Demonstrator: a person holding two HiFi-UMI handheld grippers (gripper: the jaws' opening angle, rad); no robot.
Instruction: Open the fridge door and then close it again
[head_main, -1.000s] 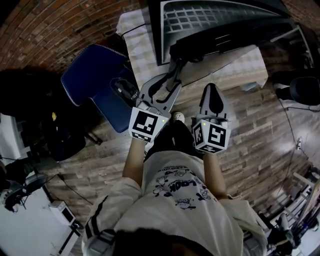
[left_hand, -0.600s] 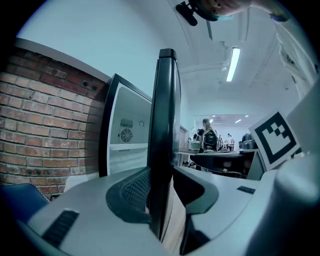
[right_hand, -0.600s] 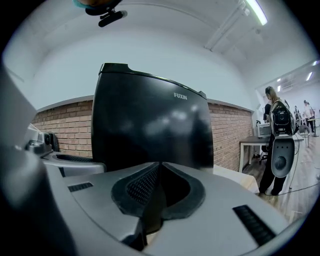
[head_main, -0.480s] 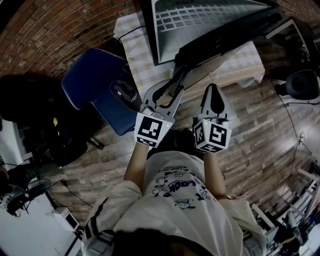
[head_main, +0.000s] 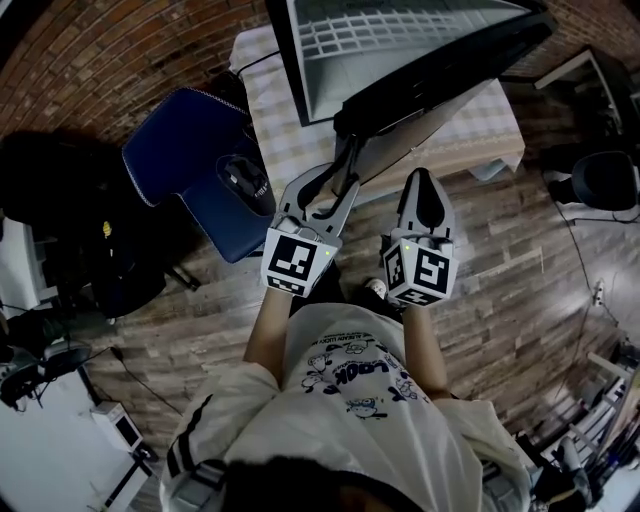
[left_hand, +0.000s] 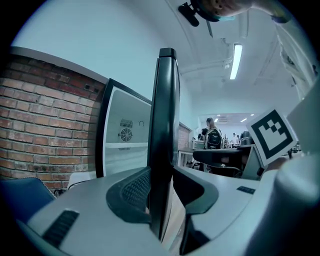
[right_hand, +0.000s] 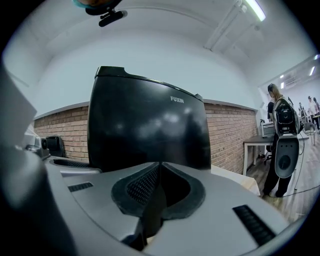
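Surface (head_main: 455, 158): low, draped in a checked cloth (head_main: 272, 130).
On it: the fridge (head_main: 390, 30), its door (head_main: 450, 65) swung open.
Floor (head_main: 520, 280): wood planks, bearing a blue chair (head_main: 180, 165).

Black fridge door (right_hand: 150, 120), blue chair (head_main: 175, 160)

One fridge (head_main: 400, 30) with one door (head_main: 440, 72) is standing at the upper middle, one blue chair (head_main: 185, 160) and one table (head_main: 280, 130) are sitting at the upper left, and two grippers, left gripper (head_main: 340, 172) and right gripper (head_main: 424, 182), are showing at centre.
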